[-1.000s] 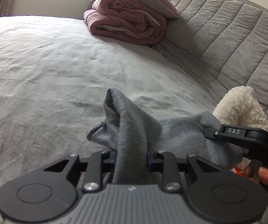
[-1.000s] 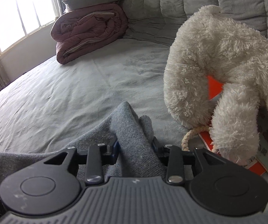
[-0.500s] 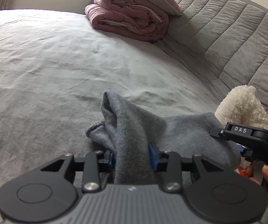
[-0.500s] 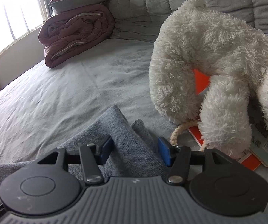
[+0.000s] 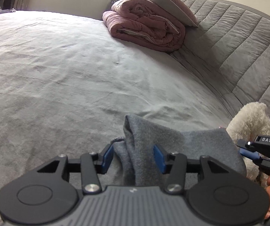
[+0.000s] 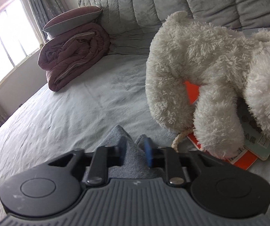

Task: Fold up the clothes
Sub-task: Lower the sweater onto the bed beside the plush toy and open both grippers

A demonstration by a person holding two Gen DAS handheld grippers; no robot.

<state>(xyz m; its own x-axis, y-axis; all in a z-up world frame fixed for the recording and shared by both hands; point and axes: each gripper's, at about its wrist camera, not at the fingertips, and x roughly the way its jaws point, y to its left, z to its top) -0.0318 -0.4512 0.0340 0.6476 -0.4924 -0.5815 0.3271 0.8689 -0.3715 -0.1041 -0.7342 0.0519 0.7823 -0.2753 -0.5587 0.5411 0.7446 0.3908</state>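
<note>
Blue-padded left gripper spread wide around a raised ridge of grey garment, pads clear of the cloth. Right gripper parted more narrowly, straddling another peak, grip uncertain. Lying bunched on grey bedsheet, just beside white plush toy.

left hand-held gripper jaws spread around bunched grey cloth on grey bed, right hand-held gripper at cloth's far edge, white plush toy beside, folded pink duvet beyond
</note>
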